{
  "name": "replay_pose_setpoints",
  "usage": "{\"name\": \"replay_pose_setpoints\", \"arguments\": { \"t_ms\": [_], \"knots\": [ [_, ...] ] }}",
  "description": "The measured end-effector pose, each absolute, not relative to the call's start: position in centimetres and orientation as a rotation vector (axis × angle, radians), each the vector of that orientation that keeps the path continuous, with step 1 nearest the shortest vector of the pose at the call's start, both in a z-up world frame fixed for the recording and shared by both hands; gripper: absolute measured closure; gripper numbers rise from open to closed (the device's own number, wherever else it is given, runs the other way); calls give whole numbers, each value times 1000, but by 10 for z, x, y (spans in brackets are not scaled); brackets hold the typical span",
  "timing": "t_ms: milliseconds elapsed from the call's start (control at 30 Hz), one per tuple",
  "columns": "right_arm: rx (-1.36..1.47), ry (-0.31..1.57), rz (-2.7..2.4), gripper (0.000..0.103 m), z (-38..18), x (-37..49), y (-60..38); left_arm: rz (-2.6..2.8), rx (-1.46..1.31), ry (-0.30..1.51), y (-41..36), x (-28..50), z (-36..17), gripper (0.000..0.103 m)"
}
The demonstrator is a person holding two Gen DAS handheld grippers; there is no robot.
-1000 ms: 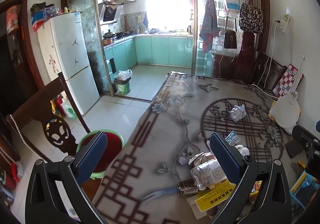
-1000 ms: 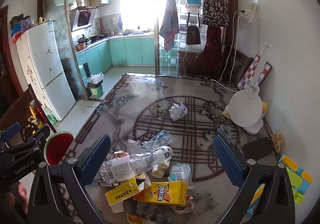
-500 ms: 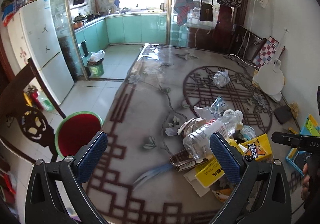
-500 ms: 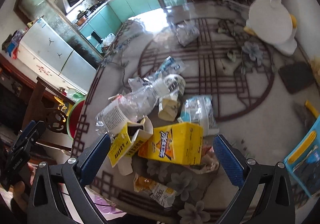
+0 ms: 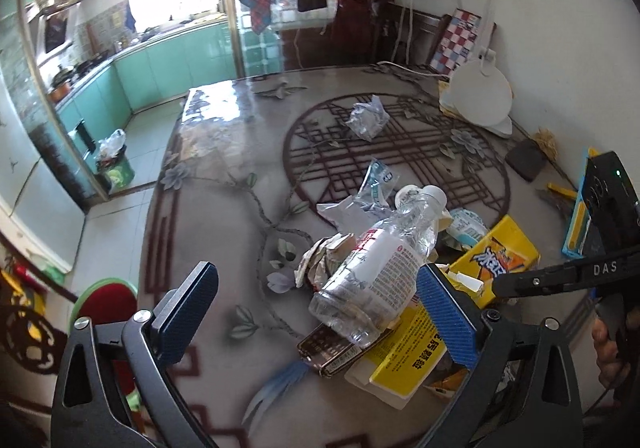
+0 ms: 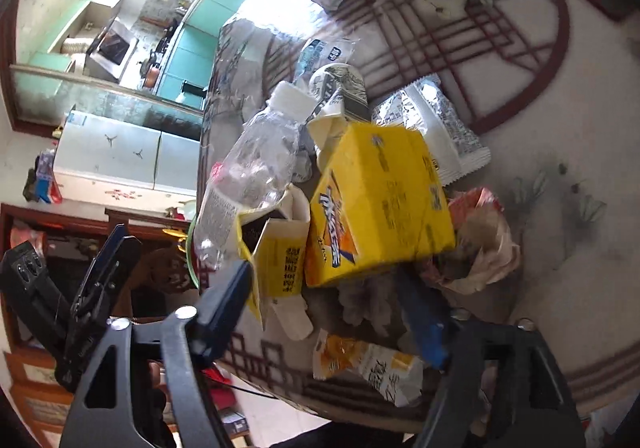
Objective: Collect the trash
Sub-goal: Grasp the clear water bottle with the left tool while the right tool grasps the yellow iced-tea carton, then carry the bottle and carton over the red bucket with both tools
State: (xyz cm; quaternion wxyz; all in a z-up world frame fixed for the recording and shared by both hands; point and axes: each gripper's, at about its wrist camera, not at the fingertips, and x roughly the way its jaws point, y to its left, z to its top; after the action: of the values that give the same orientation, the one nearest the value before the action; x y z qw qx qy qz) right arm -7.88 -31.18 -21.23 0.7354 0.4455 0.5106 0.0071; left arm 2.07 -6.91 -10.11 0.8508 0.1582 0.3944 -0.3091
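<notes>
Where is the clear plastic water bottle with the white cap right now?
The clear plastic water bottle lies on its side atop the trash pile on the patterned table, its base over a flattened yellow carton, left of the big yellow box.

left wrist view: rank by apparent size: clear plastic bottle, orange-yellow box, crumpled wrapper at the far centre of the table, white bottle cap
Largest to smallest as seen:
1. clear plastic bottle
2. orange-yellow box, partly hidden, so its rank against the bottle is not firm
3. crumpled wrapper, farther from the camera, so it may only look smaller
4. white bottle cap
</notes>
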Motion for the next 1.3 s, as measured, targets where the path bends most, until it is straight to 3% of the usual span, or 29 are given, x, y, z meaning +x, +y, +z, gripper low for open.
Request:
{"name": "replay_pose_setpoints", "arguments": {
  "t_ms": [67, 167, 200, 433, 467, 533, 567, 600, 667, 867, 1067, 1133, 1200, 1267, 1300],
  "knots": [
    [1014, 1118, 4, 38, -222, -71, -315, -691, 383, 850, -81, 28, -106, 7],
    [1046, 1113, 2, 66, -232, -62, -320, -776, 417, 911, -99, 40, -115, 7],
    [1051, 1115, 3, 69, -234, -59, -321, -810, 427, 940, -105, 42, -119, 7],
    [1077, 1127, 9, 69, -246, -34, -327, -931, 525, 1101, -136, 45, -156, 9],
    [1083, 1122, 6, 69, -248, -32, -328, -936, 520, 1118, -139, 45, -160, 12],
    [1077, 1114, -2, 69, -252, -27, -331, -935, 504, 1137, -138, 46, -165, 36],
    [1071, 1104, -11, 72, -251, -26, -332, -934, 493, 1139, -138, 48, -167, 37],
    [1062, 1096, -22, 89, -251, -29, -332, -942, 466, 1145, -134, 50, -166, 38],
    [1074, 1075, -22, 102, -249, -25, -334, -948, 415, 1146, -126, 54, -162, 39],
    [1089, 1025, -58, 102, -236, -14, -335, -888, 240, 1065, -87, 68, -132, 40],
    [1031, 1110, -224, 93, -235, 8, -338, -836, 37, 1006, -21, 76, -94, 39],
    [1032, 1107, -239, 76, -228, 19, -334, -831, 11, 990, 0, 76, -87, 39],
    [1009, 1098, -259, 34, -219, 31, -330, -826, -13, 979, 18, 77, -82, 39],
    [967, 1116, -288, 24, -217, 46, -327, -823, -35, 972, 36, 78, -79, 39],
    [930, 1155, -317, 24, -215, 54, -324, -819, -45, 969, 44, 79, -79, 39]
  ]
}}
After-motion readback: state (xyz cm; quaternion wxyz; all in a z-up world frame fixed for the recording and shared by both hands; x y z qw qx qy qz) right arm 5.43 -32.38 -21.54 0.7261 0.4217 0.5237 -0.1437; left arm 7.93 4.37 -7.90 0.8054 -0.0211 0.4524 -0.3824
